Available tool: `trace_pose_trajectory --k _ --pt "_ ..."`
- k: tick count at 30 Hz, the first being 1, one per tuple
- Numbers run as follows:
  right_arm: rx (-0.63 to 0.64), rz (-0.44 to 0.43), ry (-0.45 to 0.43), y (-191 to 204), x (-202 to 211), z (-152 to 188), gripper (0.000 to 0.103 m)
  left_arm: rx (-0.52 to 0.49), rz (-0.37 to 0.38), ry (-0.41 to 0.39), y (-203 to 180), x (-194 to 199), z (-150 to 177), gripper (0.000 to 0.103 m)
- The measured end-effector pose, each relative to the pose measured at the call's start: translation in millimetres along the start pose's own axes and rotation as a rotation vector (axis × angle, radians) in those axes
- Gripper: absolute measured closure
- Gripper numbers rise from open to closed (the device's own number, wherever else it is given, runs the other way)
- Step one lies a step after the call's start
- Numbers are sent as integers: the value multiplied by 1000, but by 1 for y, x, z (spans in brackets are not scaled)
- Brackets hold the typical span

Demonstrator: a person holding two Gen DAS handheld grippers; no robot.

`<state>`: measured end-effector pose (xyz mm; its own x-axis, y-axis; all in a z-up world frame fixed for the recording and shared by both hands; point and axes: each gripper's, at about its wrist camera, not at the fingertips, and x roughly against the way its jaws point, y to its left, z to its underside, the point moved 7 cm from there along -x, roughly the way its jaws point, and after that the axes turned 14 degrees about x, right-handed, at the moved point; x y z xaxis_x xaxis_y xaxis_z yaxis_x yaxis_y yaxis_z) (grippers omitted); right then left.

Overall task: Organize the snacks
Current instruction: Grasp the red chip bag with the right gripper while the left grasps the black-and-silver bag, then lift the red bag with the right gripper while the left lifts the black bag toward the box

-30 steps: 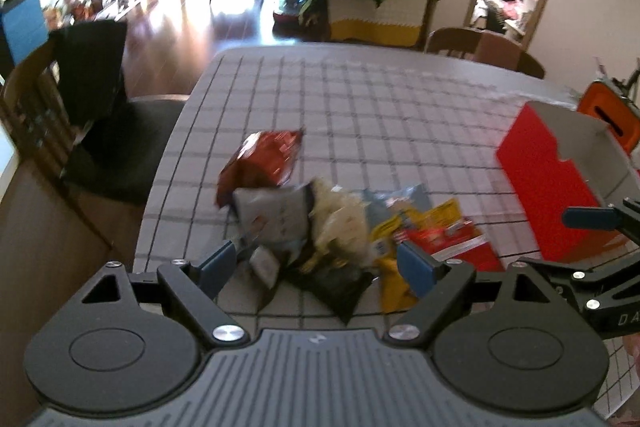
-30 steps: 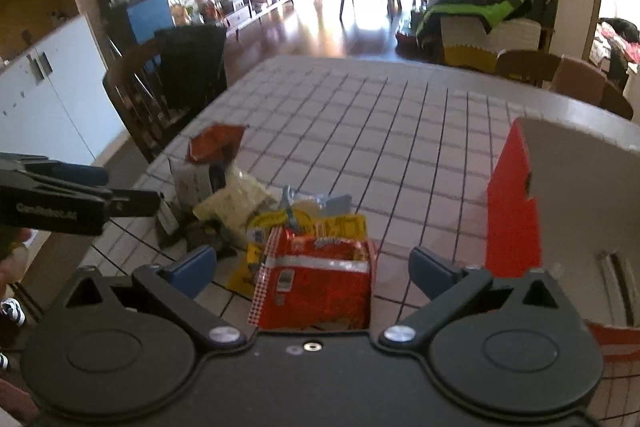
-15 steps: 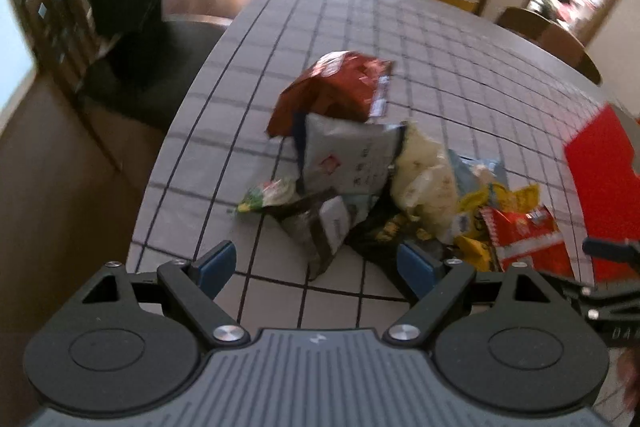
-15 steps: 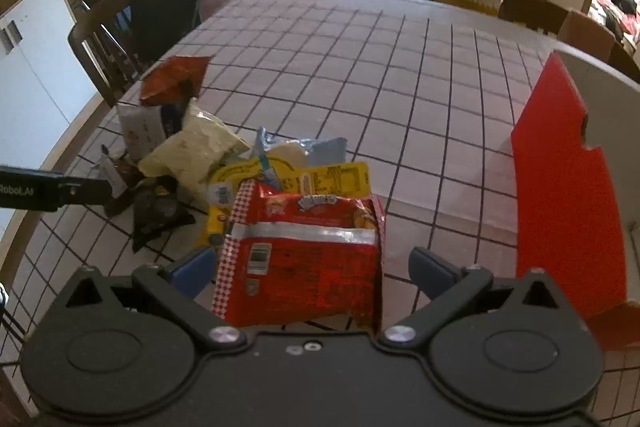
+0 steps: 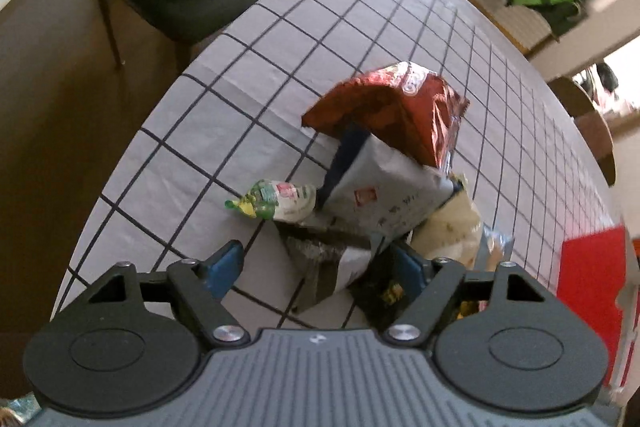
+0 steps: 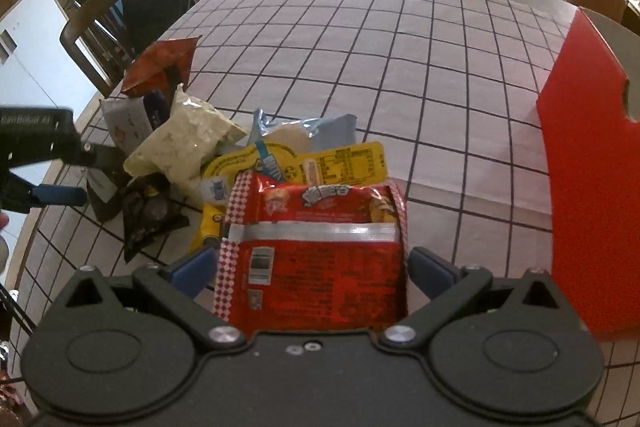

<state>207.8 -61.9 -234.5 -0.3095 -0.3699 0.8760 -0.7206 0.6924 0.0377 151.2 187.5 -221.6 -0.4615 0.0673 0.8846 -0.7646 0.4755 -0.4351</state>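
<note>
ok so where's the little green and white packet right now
In the left wrist view the green and white packet lies on the checked tablecloth at the pile's left edge, beside the grey-white pouch.

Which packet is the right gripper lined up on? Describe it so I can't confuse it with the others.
On the grid-patterned tablecloth, left of the red box, lies a heap of snack bags. The one nearest the camera, between the open right gripper, is the red packet: a silver band across it and a red-and-white checked edge, overlapping a yellow packet.
</note>
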Motion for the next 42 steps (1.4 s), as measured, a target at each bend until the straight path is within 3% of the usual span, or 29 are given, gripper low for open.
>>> trace_pose_trajectory --k 13,17,18,25,33,42 --pt "-10 -2 -8 -1 -1 1 9 -78 -59 -3 -7 -3 5 63" --pt "-4 6 -19 -1 3 0 21 -110 -62 -9 -11 -3 9 70" --pt "-4 8 -23 -1 3 0 28 -117 -62 -11 -11 -2 10 70" --pt "-16 5 -50 -4 9 2 38 -125 -60 -12 -7 2 12 72" --pt "-43 13 -74 -8 22 5 62 -144 -55 -19 -1 13 18 73" --pt "6 -17 -90 4 42 13 68 -182 -43 -31 2 25 28 73"
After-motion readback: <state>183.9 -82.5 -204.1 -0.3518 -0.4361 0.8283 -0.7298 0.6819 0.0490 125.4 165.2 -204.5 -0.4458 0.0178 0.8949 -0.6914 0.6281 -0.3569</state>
